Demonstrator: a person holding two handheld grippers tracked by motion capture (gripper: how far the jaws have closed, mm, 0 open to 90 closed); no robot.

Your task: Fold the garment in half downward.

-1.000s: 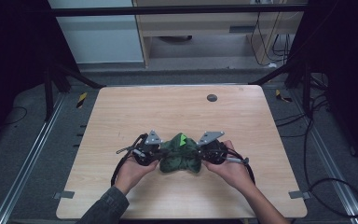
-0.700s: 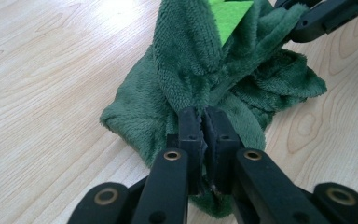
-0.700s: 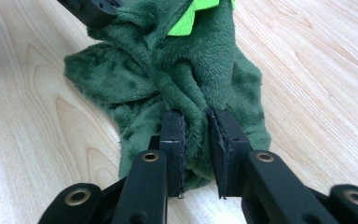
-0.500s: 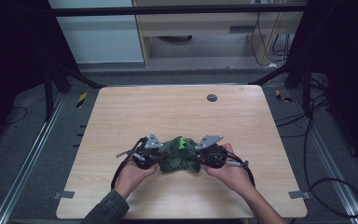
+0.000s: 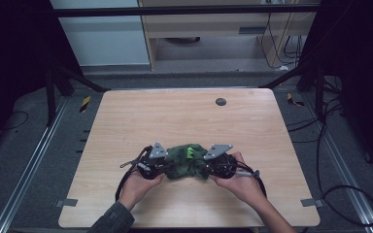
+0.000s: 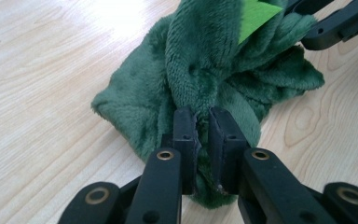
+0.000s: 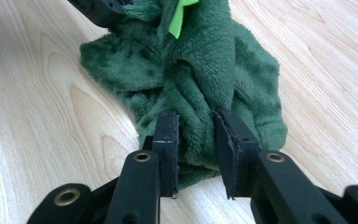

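Note:
A dark green plush cloth point(image 5: 187, 162) with a bright green tag point(image 5: 189, 152) lies bunched near the front of the wooden table point(image 5: 184, 116). My left gripper point(image 5: 162, 165) is at its left end, and in the left gripper view its jaws are shut on a fold of the plush cloth point(image 6: 205, 60). At the cloth's right end, my right gripper point(image 5: 209, 167) pinches a thicker fold of the plush cloth point(image 7: 200, 84) between its jaws. A hand holds each gripper. The bright green tag point(image 6: 256, 14) sticks up between them.
A small dark round disc point(image 5: 220, 101) sits in the tabletop near the far edge. Cables point(image 5: 121, 182) trail from both grippers toward the front edge. Metal frame rails and floor cables surround the table.
Both grippers and the cloth have shifted slightly toward the front of the table; the cloth stays bunched between them.

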